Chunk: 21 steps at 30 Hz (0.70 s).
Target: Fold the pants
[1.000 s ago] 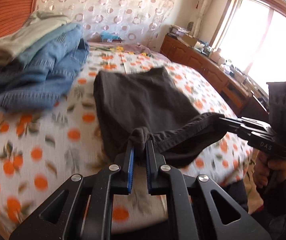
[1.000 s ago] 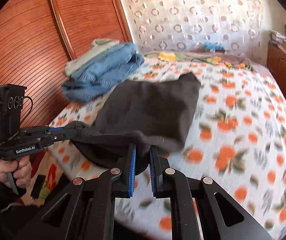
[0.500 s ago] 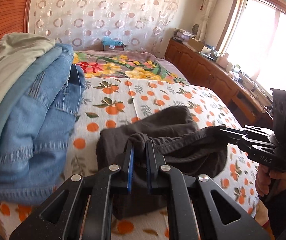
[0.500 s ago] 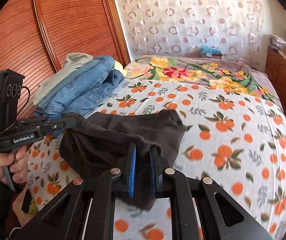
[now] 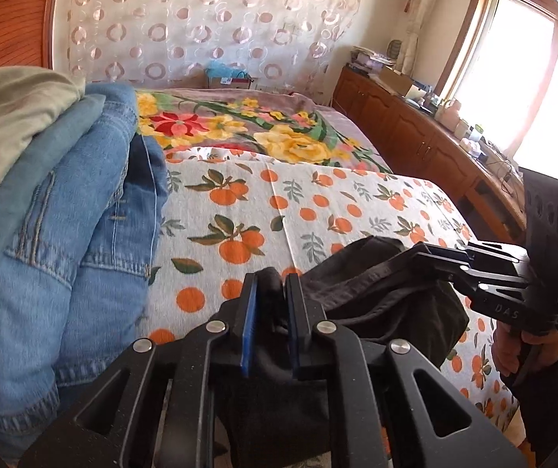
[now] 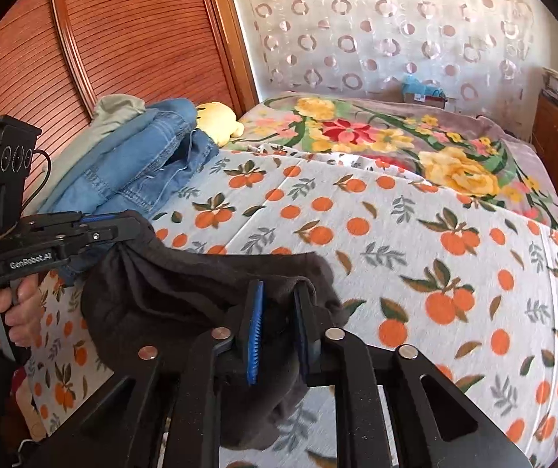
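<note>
While both tongs are opening, the dark pants [image 5: 380, 292] lie bunched up on the bed [image 5: 240, 210], low in the frame in both views.

In the left wrist view, the left tongs [image 5: 270, 292] sit at the bottom middle. A fold of the dark cloth is between the two blue pads [image 5: 248, 323]. The pads are spreading, and I cannot tell if they are pressing on the cloth. At the right edge, the right tongs [image 5: 415, 253] reach in from a hand [image 5: 512, 347] in a dark sleeve. Their tips are at the far end of the bunched pants.

In the right wrist view, the right tongs [image 6: 279, 292] are at the bottom middle. The pants [image 6: 185, 288] go between the blue pads [image 6: 255, 335] here too. There is a small gap on each side of the cloth, so the grip looks loose. At the left edge, a hand [image 6: 2, 312] holds the left tongs [image 6: 131, 226], and their tips meet the other corner of the pants.

The bed sheet [image 6: 396, 234] is white with orange fruit and green leaves. A flower blanket [image 6: 376, 132] covers the far part of the bed. A pile of blue jeans [image 5: 76, 234] with a pale green cloth [image 5: 10, 124] on top fills the left side of the left wrist view, just beside the pants. A yellow soft toy [image 6: 220, 121] peeks out behind the pile in the right wrist view. A curtain [image 6: 376, 27] with rings hangs behind the bed. A bright window [image 5: 532, 78] and a long wooden cabinet [image 5: 427, 140] are at the upper right of the left wrist view.
</note>
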{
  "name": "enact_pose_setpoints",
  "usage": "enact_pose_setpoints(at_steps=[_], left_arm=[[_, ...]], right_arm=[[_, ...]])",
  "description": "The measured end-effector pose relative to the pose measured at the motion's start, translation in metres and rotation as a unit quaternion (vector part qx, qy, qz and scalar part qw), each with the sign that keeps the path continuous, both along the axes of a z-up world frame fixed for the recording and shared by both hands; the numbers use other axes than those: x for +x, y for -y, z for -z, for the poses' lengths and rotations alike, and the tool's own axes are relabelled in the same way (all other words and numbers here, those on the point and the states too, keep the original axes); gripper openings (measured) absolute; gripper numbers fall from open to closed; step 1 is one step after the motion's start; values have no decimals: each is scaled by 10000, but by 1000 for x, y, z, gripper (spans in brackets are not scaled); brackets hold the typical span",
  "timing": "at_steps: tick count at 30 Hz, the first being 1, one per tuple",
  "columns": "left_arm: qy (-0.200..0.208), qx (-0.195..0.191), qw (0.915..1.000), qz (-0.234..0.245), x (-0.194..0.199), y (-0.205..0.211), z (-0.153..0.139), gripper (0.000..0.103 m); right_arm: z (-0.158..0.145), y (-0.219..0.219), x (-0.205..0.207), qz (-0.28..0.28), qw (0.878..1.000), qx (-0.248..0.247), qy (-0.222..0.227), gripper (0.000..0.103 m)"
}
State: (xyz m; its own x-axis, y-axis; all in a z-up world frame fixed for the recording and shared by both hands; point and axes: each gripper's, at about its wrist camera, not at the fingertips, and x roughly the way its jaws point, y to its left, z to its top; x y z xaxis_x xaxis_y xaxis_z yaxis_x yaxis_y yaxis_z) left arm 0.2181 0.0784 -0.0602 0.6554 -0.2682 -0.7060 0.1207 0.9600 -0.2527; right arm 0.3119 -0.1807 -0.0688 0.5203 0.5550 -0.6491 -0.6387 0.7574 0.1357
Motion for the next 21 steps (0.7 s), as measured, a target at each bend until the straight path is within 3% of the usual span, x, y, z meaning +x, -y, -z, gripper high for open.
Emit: enact_pose_setpoints(at_steps=[2,6,8,15,21], left_arm=[[56,59,10000,28,0,0,-4,23],[162,140,9997,79,-6,-1,-9,43],[209,205,9995,77,-11,-2,-10,47],[15,277,9995,155,-32,0,4,48],[-195,354,9990,170,-31,2,18,48]], right_arm=[[-3,2,1,-32,10000,37,-5,20],[-12,8,-3,64,9998,-32,194,33],[-15,13,-7,62,9997,25,227,37],[-8,15,-31,-181,9992,-190,318,48],[2,4,-31,-410,9971,-577,273,49]])
